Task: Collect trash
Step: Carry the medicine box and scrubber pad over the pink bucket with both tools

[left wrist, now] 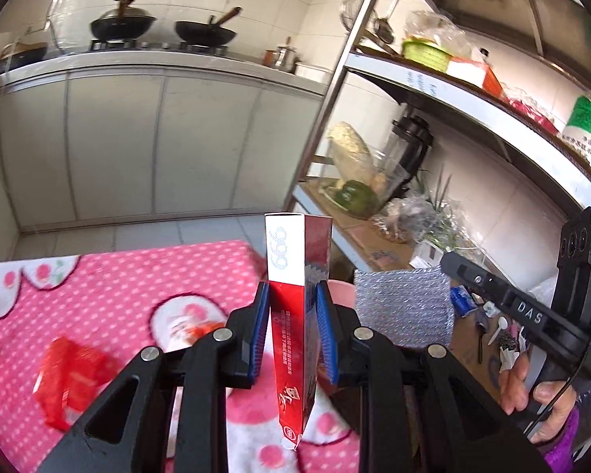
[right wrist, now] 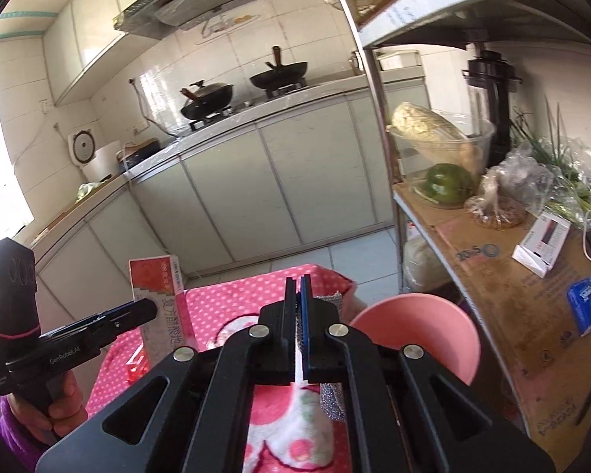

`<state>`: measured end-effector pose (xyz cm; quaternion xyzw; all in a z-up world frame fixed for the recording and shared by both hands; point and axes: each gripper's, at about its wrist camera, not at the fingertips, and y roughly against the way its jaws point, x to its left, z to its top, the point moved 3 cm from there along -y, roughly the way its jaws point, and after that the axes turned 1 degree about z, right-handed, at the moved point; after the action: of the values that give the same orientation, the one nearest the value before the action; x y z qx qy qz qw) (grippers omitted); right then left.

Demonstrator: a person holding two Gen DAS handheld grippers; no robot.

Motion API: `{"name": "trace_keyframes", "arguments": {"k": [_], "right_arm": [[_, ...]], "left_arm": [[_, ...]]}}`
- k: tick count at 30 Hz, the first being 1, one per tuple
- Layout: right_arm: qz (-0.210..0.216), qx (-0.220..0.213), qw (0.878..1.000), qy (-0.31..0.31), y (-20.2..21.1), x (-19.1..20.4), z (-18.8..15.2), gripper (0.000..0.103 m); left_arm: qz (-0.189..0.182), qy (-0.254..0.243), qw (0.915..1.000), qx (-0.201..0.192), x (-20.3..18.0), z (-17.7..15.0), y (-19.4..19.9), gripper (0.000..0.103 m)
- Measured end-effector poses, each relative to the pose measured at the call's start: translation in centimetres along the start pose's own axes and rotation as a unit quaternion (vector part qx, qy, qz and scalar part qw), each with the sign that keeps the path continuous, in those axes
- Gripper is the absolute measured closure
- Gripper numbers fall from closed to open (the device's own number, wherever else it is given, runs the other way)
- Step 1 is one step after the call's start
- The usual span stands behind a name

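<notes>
Left hand-held gripper: clamped on a tall red-and-white carton, held upright above the pink dotted blanket on the worktop.
Right hand-held gripper: pads pressed together; a thin white scrap seemed to sit between them, though I could not tell what it was.
Collected: the carton was lifted but not yet dropped into the pink bowl just beside the blanket, the likely bin.
Left to do: a crumpled red wrapper and a silver padded pouch remained.
Writing: "999" on the carton; "DAS" and "GenRobot.AI" on the gripper bodies.
</notes>
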<state>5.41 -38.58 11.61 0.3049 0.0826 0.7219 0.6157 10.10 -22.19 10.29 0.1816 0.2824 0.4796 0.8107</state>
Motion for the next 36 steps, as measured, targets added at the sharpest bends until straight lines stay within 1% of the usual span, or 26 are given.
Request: {"name": "trace_keyframes", "arguments": {"k": [5,9,15,18,24,30,36], "right_arm": [[-0.025,0.01,0.999,-0.023,-0.8,-3.1,-0.7,0.101],[-0.042,0.022,0.998,-0.037,-1.9,-5.1,-1.8,0.101],[-0.066,0.042,0.996,-0.045,-3.7,-7.4,-3.4,0.101],[-0.077,0.05,0.994,-0.053,-4.5,-8.5,-4.4,0.101],[-0.093,0.069,0.992,-0.058,-6.0,-9.8,-6.4,0.101],[-0.112,0.084,0.988,-0.059,-7.5,-11.0,-8.0,0.101],[-0.119,0.093,0.986,-0.068,-8.4,-12.0,-8.8,0.101]], "left_arm": [[-0.023,-0.012,0.9996,0.011,-2.7,0.4,-4.7,0.08],[-0.032,-0.02,0.9991,0.019,-4.2,0.2,-8.3,0.08],[-0.032,-0.03,0.9979,0.048,-5.9,-1.0,-13.3,0.08],[-0.022,-0.041,0.9974,0.056,-6.5,-1.7,-15.1,0.08],[-0.01,-0.046,0.9958,0.079,-7.0,-3.3,-18.2,0.08],[0.007,-0.055,0.9938,0.096,-7.4,-5.0,-20.4,0.08],[0.017,-0.066,0.9926,0.101,-7.7,-5.8,-20.8,0.078]]}}
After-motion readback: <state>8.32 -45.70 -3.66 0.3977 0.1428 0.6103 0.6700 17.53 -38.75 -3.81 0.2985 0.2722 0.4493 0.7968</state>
